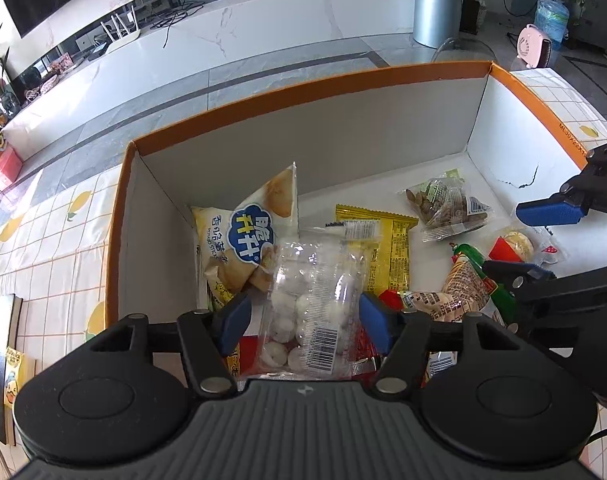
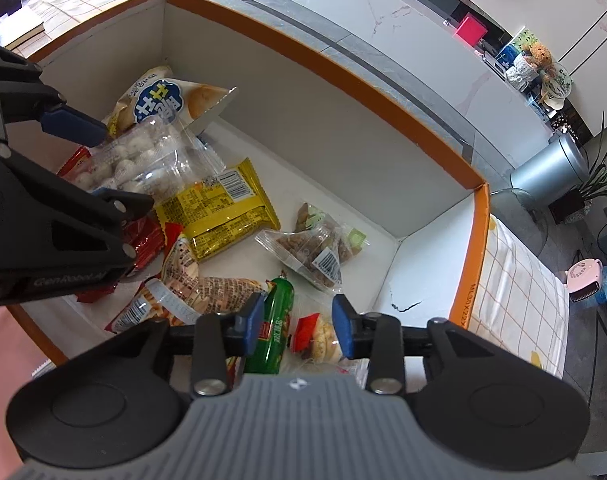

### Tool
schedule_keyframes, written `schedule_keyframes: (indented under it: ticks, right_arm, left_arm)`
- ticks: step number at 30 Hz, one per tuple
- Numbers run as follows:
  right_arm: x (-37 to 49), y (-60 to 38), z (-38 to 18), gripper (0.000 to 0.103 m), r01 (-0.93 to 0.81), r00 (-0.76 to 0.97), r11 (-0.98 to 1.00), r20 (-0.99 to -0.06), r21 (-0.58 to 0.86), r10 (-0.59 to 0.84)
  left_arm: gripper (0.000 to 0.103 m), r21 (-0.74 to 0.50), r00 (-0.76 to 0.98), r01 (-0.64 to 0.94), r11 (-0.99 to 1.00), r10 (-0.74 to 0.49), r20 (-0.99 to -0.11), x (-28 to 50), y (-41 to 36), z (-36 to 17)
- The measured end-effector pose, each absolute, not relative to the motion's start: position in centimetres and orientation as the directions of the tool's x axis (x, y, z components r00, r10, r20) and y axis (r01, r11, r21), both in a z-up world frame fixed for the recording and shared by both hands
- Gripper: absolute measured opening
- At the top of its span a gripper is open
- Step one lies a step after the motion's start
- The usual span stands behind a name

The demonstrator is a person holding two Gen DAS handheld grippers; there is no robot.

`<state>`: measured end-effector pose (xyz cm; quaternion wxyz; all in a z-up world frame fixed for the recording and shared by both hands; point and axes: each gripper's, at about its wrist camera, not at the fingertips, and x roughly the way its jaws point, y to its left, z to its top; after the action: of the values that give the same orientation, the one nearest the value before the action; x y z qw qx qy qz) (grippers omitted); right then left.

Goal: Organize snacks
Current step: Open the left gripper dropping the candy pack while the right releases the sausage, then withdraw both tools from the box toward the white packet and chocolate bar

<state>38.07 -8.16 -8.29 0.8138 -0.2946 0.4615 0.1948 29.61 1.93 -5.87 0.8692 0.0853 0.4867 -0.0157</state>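
An orange-rimmed cardboard box (image 1: pixel 311 92) holds several snack packs. My left gripper (image 1: pixel 303 318) is open, its blue pads on either side of a clear bag of white candies (image 1: pixel 315 304); it also shows in the right wrist view (image 2: pixel 143 160). Behind it lie a potato-stick bag (image 1: pixel 251 240) and a yellow pack (image 1: pixel 391 248). My right gripper (image 2: pixel 297 326) is open over a green pack (image 2: pixel 277 328) and a small cracker pack (image 2: pixel 319 340), inside the box near its right end. A bag of nuts (image 2: pixel 319 248) lies further in.
The box (image 2: pixel 383 92) stands on a table with a lemon-print checked cloth (image 1: pixel 55 248). A book (image 1: pixel 7 360) lies at the table's left. Beyond are a marble floor, a white low cabinet, a metal bin (image 1: pixel 437 8) and a pink heater (image 1: pixel 533 46).
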Motion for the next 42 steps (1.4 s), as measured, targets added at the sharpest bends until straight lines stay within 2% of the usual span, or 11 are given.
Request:
schedule_keyframes:
  ticks: [1, 6, 12, 28, 35, 42]
  right_arm:
    - [38.0, -8.2, -8.2, 0.039, -0.588, 0.502, 0.750, -0.864, -0.302, 0.045]
    - [37.4, -8.6, -6.9, 0.059, -0.567, 0.522, 0.766, -0.852, -0.303, 0.049]
    - [35.6, -9.7, -4.6, 0.071, -0.528, 0.560, 0.802, -0.824, -0.280, 0.081]
    - [26.3, -14.6, -0.4, 0.079, -0.420, 0.632, 0.903, -0.743, -0.090, 0.220]
    - [23.0, -17.5, -2.1, 0.079, -0.358, 0.612, 0.933, -0.748, 0.029, 0.258]
    - [21.4, -19.8, -5.0, 0.079, -0.282, 0.573, 0.953, -0.778, 0.107, 0.257]
  left_arm:
    - [0.077, 0.142, 0.536, 0.109, 0.984, 0.062, -0.842, 29.5, 1.9, -5.5]
    - [0.082, 0.135, 0.578, 0.096, 0.986, 0.055, -0.814, 28.7, 1.9, -3.6]
    - [0.083, 0.108, 0.640, 0.060, 0.992, 0.045, -0.767, 26.4, 2.1, -1.3]
    - [0.085, 0.089, 0.718, 0.093, 0.992, -0.005, -0.696, 18.3, 0.2, 2.5]
    - [0.085, 0.013, 0.708, 0.130, 0.991, -0.083, -0.701, 15.6, -0.4, 2.1]
    - [0.086, -0.047, 0.661, 0.210, 0.977, -0.177, -0.729, 13.6, -1.9, -0.8]
